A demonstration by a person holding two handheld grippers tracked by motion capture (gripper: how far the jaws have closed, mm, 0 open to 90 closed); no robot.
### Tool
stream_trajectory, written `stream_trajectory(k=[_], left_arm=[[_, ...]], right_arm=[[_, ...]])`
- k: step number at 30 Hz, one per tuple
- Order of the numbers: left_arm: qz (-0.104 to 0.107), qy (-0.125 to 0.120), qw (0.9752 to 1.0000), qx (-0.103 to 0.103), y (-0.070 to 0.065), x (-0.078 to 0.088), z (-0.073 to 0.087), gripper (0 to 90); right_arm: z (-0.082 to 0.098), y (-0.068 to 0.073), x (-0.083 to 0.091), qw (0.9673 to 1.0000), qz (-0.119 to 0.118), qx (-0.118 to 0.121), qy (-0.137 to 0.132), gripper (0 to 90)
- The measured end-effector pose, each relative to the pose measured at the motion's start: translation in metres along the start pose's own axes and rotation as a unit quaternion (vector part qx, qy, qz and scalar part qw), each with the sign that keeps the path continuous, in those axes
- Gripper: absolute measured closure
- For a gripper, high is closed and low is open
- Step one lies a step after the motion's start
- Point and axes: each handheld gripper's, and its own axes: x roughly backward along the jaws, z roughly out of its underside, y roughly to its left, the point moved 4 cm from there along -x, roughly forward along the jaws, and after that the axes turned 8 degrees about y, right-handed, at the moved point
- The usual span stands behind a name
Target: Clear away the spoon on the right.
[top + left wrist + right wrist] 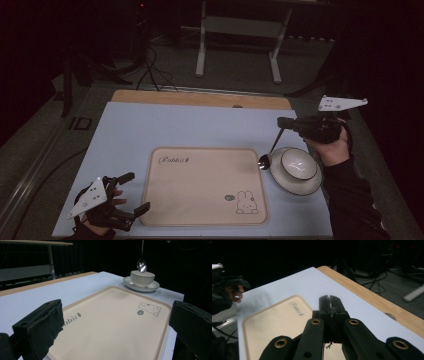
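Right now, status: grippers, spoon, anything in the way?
Right gripper shut on spoon, hanging beside cup on saucer. Left gripper open, at tray edge. Nothing blocking.

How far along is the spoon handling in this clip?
Done: the right claw is shut on the spoon, lifted so it hangs bowl-down beside the cup on its saucer. In hand: carrying it. Left: setting it down, perhaps on the beige tray. The left claw waits open at the tray's corner.
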Motion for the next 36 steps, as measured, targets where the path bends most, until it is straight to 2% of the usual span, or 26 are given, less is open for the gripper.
stream_trajectory(k=[1, 6, 14, 17, 25, 31, 36], left_arm=[[0.0, 0.0, 1.0, 0.0, 0.0, 0.0, 0.0, 0.0], [0.001, 0.0, 1.0, 0.0, 0.0, 0.0, 0.0, 0.0], [0.002, 0.0, 1.0, 0.0, 0.0, 0.0, 0.0, 0.0], [0.002, 0.001, 1.0, -0.001, 0.0, 0.0, 0.0, 0.0], [0.003, 0.001, 1.0, -0.001, 0.0, 0.0, 0.0, 0.0], [0.002, 0.0, 1.0, -0.002, 0.0, 0.0, 0.0, 0.0], [0.003, 0.001, 1.0, -0.003, 0.0, 0.0, 0.0, 0.0]], right_arm=[[0.0, 0.0, 0.0, 1.0, 0.0, 0.0, 0.0, 89.6], [-0.003, 0.01, -0.01, 0.9993, -0.031, 0.022, 0.001, 89.6], [-0.005, 0.021, -0.018, 0.9973, -0.064, 0.037, -0.003, 89.6], [-0.006, 0.029, -0.024, 0.9955, -0.083, 0.047, 0.001, 89.5], [-0.009, 0.046, -0.038, 0.9912, -0.112, 0.069, 0.009, 89.6], [-0.008, 0.054, -0.047, 0.9885, -0.131, 0.075, 0.011, 89.6], [-0.001, 0.062, -0.059, 0.9848, -0.152, 0.08, 0.02, 89.5]])
